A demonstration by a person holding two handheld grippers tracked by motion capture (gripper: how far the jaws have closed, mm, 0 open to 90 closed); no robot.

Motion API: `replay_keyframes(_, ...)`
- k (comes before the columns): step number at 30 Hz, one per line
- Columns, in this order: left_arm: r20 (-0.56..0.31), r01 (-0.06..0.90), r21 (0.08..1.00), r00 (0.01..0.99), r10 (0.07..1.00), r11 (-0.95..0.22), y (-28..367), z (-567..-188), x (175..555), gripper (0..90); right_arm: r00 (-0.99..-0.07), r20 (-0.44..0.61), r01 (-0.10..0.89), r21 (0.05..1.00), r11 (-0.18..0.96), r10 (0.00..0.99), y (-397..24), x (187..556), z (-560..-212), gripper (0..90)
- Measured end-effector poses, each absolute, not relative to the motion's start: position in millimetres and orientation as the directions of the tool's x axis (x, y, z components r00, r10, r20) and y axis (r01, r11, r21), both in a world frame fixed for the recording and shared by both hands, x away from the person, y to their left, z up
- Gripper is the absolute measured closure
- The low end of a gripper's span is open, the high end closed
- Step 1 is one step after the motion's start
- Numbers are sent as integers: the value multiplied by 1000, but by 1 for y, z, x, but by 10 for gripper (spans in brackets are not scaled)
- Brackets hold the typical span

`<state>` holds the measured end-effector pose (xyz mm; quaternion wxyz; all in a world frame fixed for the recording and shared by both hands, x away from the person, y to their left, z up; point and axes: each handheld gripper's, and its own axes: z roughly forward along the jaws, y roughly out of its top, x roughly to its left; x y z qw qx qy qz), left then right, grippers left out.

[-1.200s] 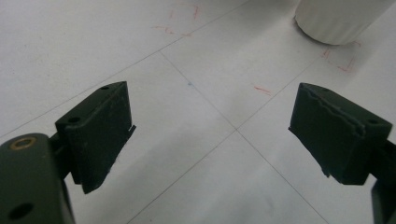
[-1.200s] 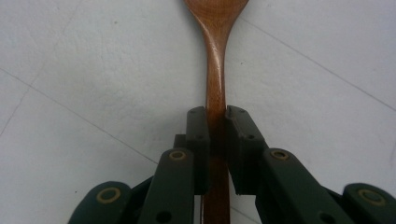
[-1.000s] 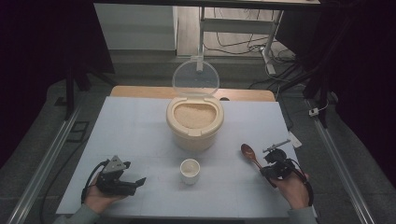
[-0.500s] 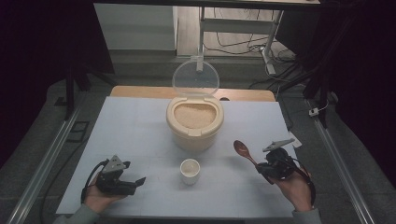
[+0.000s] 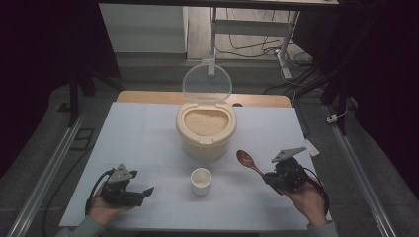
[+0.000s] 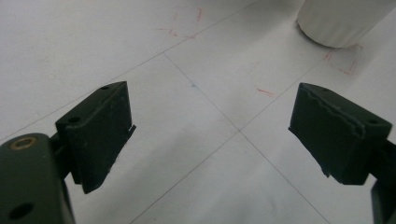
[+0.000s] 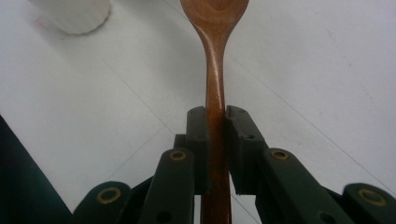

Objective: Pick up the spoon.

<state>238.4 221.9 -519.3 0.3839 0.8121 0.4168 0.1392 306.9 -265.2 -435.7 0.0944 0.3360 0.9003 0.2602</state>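
Roughly, left to right: left gripper (image 5: 129,190) rests low on the white table (image 5: 148,128), jaws spread wide with nothing between them, bare surface and thin grid lines beneath. Small white cup (image 5: 201,180) stands near the table's middle front, apart from both grippers; whether anything is in it I cannot tell. Behind it, the cream rice container (image 5: 206,129) sits with its clear lid (image 5: 207,82) tipped upright, grain showing to the rim. Right gripper (image 5: 269,176) is clenched on the handle of the wooden spoon (image 5: 245,159), bowl of the spoon pointing toward the container, held above the table. Judgement: the step in hand looks like bringing the spoon to the rice for a scoop; best keep the spoon's bowl level, enter at a shallow angle, take a modest load, and steady the cup with the free gripper if needed. Writing: none readable; only faint red pen marks (image 6: 345,70) on the table near the cup's base.
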Motion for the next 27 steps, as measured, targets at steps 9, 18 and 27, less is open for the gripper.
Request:
replay_keyframes(9, -94, 570, 739, 613, 784, -358, 222, -519, 238, 132, -798, 10, 502, 563, 657, 602, -253, 302, -426, 795)
replay_keyframes(18, -94, 571, 739, 613, 784, -358, 222, -520, 239, 132, -836, 12, 459, 561, 689, 548, -226, 304, -424, 795)
replay_keyframes(27, -93, 571, 739, 614, 784, -358, 223, -519, 239, 132, -867, -4, 410, 564, 717, 498, -203, 304, -421, 795)
